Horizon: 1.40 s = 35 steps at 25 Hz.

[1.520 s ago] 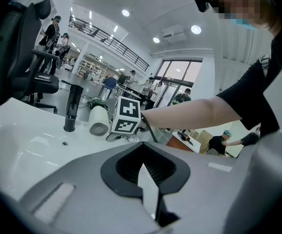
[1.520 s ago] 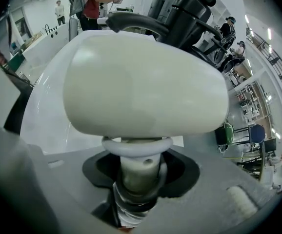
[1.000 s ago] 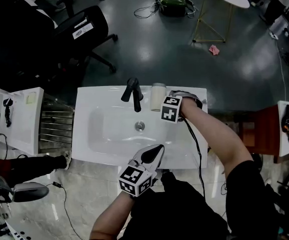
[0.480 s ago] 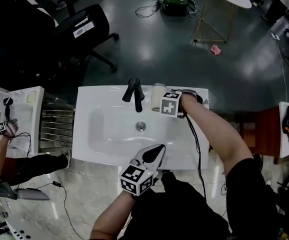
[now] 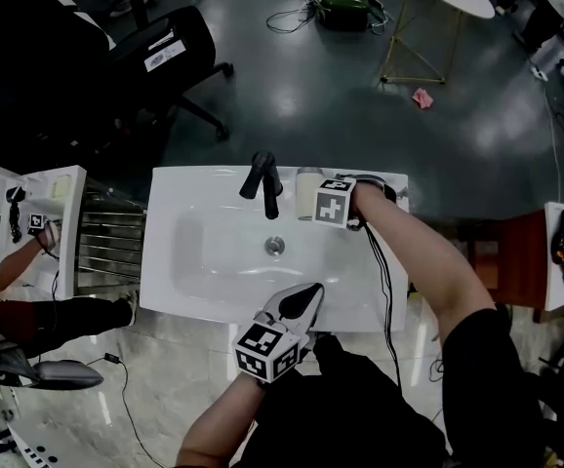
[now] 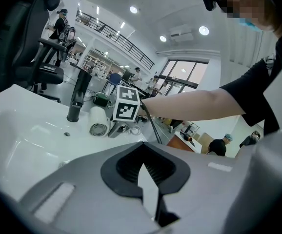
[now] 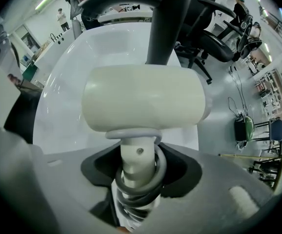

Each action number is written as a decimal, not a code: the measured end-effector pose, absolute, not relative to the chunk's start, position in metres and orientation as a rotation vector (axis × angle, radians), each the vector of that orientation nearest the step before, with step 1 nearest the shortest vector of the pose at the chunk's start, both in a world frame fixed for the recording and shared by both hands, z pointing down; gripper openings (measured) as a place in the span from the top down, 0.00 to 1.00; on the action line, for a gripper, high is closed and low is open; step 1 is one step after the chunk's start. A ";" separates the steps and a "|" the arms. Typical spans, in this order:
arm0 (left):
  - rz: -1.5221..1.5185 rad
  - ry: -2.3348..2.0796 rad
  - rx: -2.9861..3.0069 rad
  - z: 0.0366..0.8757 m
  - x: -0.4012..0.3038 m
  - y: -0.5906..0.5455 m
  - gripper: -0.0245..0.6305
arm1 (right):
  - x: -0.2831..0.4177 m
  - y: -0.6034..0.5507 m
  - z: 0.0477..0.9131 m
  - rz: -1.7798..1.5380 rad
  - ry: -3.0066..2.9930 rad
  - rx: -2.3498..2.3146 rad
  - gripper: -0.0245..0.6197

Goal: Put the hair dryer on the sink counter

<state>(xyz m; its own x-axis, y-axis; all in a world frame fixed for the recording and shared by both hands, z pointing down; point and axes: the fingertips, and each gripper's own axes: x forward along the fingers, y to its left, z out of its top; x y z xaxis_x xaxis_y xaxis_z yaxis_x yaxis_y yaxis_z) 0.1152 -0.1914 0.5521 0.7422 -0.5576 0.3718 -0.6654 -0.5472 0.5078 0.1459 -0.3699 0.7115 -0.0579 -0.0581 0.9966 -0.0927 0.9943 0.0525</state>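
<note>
The cream hair dryer (image 5: 307, 191) lies on the white sink counter (image 5: 380, 295) at the back, just right of the black faucet (image 5: 262, 181). My right gripper (image 5: 321, 207) is at its handle. In the right gripper view the barrel (image 7: 143, 99) fills the middle, and the handle with its coiled cord (image 7: 148, 179) stands between the jaws, which are opening, with dark gaps beside it. My left gripper (image 5: 306, 295) hovers over the sink's front edge, shut and empty. From the left gripper view the dryer's grille (image 6: 98, 128) shows beside the right gripper's marker cube (image 6: 126, 105).
The basin with its drain (image 5: 274, 246) lies between the two grippers. A black cord (image 5: 384, 281) runs along my right arm over the counter's right side. A black office chair (image 5: 155, 57) stands behind the sink. Another person's arm (image 5: 19, 261) reaches in at the left.
My right gripper has shifted slightly toward the back of the counter with the dryer. The left gripper has stayed put. A person's arm has come in at the left.
</note>
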 end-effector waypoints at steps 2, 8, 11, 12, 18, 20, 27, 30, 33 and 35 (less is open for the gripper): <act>0.218 -0.918 2.297 0.552 0.116 -0.192 0.96 | 0.146 -0.370 0.711 0.030 -1.641 0.127 0.62; 0.217 -0.915 2.302 0.550 0.119 -0.190 0.96 | 0.144 -0.373 0.706 0.054 -1.699 0.175 0.58; 0.217 -0.917 2.300 0.551 0.120 -0.189 0.96 | 0.145 -0.378 0.700 0.057 -1.724 0.205 0.54; 0.217 -0.918 2.299 0.551 0.120 -0.188 0.96 | 0.146 -0.378 0.699 0.063 -1.731 0.205 0.54; 0.219 -0.925 2.309 0.546 0.120 -0.189 0.96 | 0.153 -0.369 0.684 0.074 -1.784 0.222 0.54; 0.219 -0.930 2.314 0.544 0.120 -0.189 0.96 | 0.157 -0.365 0.677 0.071 -1.805 0.234 0.54; 0.229 -0.944 2.344 0.532 0.131 -0.188 0.96 | 0.173 -0.353 0.634 0.067 -1.950 0.321 0.54; 0.230 -0.961 2.356 0.527 0.136 -0.186 0.96 | 0.185 -0.344 0.615 0.061 -2.024 0.379 0.54; 0.229 -0.979 2.371 0.519 0.140 -0.184 0.96 | 0.194 -0.341 0.590 0.038 -2.126 0.510 0.73; 0.227 -0.991 2.382 0.514 0.141 -0.182 0.96 | 0.199 -0.337 0.574 0.057 -2.203 0.613 0.96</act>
